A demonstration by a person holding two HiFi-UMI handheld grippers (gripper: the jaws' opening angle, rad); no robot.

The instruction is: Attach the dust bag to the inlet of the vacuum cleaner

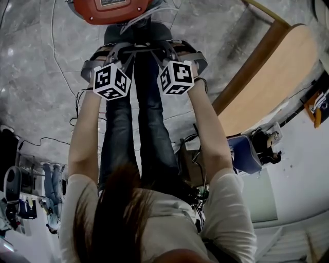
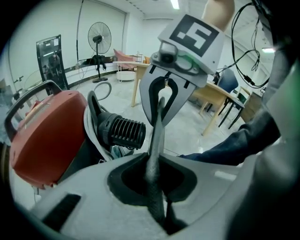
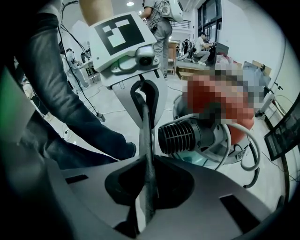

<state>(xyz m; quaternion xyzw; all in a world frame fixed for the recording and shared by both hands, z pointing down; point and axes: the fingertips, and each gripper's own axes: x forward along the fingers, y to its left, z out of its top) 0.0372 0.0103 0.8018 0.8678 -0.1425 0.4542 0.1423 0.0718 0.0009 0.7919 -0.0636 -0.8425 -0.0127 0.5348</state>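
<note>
The dust bag (image 2: 157, 140) shows edge-on as a thin grey strip stretched between my two grippers. My left gripper (image 2: 159, 208) is shut on one end, and my right gripper (image 3: 146, 206) is shut on the other end of the dust bag (image 3: 145, 140). In the head view both grippers, left (image 1: 114, 54) and right (image 1: 177, 51), are held out over the person's feet, with the bag (image 1: 146, 48) as a dark bar between them. The red vacuum cleaner (image 1: 110, 10) stands just beyond. Its black ribbed inlet (image 2: 124, 132) (image 3: 180, 137) lies below and past the bag, apart from it.
A wooden table (image 1: 267, 77) stands to the right, a blue chair (image 1: 244, 153) beside it. Cables (image 1: 59, 61) run over the grey floor. A standing fan (image 2: 99, 35) is far back. The vacuum's grey hose (image 3: 251, 150) loops at its side. People (image 3: 161, 23) are in the background.
</note>
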